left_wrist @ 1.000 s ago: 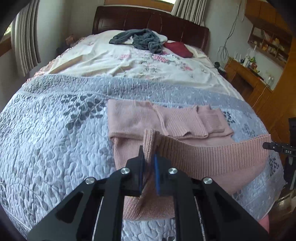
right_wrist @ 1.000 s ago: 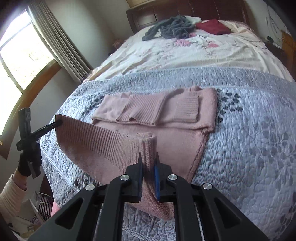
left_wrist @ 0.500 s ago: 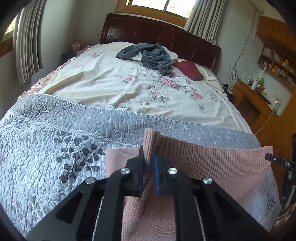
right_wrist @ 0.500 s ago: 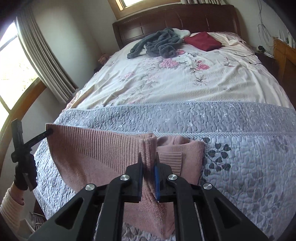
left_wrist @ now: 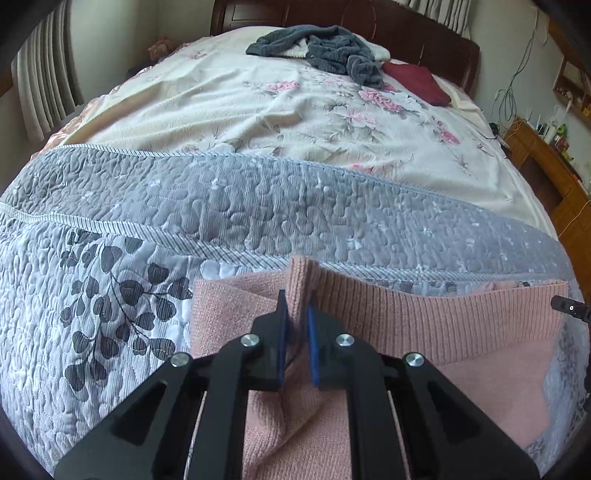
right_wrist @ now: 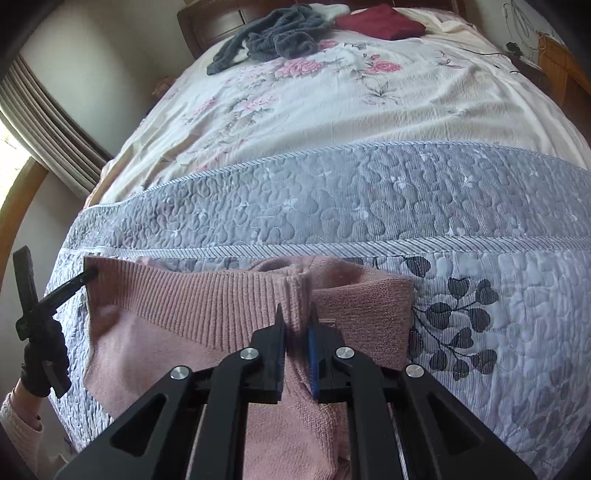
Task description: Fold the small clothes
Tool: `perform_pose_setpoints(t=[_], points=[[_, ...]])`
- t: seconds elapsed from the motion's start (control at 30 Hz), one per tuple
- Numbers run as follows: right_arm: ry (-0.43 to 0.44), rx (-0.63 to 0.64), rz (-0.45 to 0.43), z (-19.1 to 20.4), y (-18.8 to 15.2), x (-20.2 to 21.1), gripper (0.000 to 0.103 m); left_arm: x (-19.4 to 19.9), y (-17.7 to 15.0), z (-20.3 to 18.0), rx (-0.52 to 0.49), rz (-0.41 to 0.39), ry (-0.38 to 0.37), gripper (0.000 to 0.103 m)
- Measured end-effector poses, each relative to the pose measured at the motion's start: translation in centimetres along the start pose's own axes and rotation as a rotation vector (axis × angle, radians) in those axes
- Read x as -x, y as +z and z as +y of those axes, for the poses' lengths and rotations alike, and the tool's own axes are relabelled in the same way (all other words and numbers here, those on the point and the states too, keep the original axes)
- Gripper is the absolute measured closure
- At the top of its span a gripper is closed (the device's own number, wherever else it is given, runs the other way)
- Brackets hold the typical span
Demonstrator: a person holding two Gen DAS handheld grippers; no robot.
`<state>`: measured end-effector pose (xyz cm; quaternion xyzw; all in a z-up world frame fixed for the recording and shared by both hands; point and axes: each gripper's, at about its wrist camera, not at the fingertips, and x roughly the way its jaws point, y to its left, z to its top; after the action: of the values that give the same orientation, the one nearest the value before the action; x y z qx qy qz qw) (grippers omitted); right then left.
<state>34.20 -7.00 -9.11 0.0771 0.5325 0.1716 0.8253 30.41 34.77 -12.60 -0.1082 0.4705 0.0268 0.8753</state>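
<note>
Bed (left_wrist: 258, 122): fills both views; cream floral sheet across the far half, dark headboard behind.
Grey quilt (left_wrist: 110, 295): leaf-stitched, spread over the near half; serves as the folding surface.
Pink sweater (left_wrist: 461, 369): the task's garment, lying on the grey quilt near its corded border; ribbed hem (left_wrist: 424, 314) stretched in a straight band between the two tools, rest of the body underneath and partly hidden by the raised layer.
Handling, as judged: soft, light knit; stretchy along the rib, limp elsewhere; likely to sag in the middle if tension drops, unlikely to slip from rubbered pads; nothing fragile.
Where to hold: the two hem corners, as pinched now; thick rib gives a firm bite and keeps the edge straight for laying down.
Grey garment (right_wrist: 273, 40) and dark red cloth (right_wrist: 380, 22): by the headboard, well apart from the work.
Left gripper (left_wrist: 297, 325): closed onto a bunched fold of the hem at one corner.
Right gripper (right_wrist: 297, 325): likewise clamped on the opposite hem corner; knit squeezed up between the blades.
Person's gloved hand (right_wrist: 40, 354): seen in the right wrist view, grasping the left tool's handle at the bed edge.
</note>
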Motion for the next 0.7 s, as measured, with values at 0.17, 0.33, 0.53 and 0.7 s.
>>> perform_pose_setpoints(t=[0.17, 0.33, 0.53, 0.7], points=[[-0.017, -0.035, 0.019, -1.4, 0.1, -1.8, 0.086, -2.1, -0.3, 1.0, 0.016, 0.044, 0.048, 0.09], [-0.019, -0.052, 0.001, -2.6, -1.0, -0.3, 0.072, -1.3, -0.7, 2.9, 0.068, 0.038, 0.079, 0.083], [0.013, -0.04, -0.003, -2.9, -5.3, 3.9, 0.068, 2.8, -2.9, 3.5, 0.041, 0.0, 0.081, 0.077], [0.051, -0.041, 0.05, -2.5, -10.0, 5.5, 0.063, 5.3, -6.6, 1.4, -0.04, 0.048, 0.024, 0.065]])
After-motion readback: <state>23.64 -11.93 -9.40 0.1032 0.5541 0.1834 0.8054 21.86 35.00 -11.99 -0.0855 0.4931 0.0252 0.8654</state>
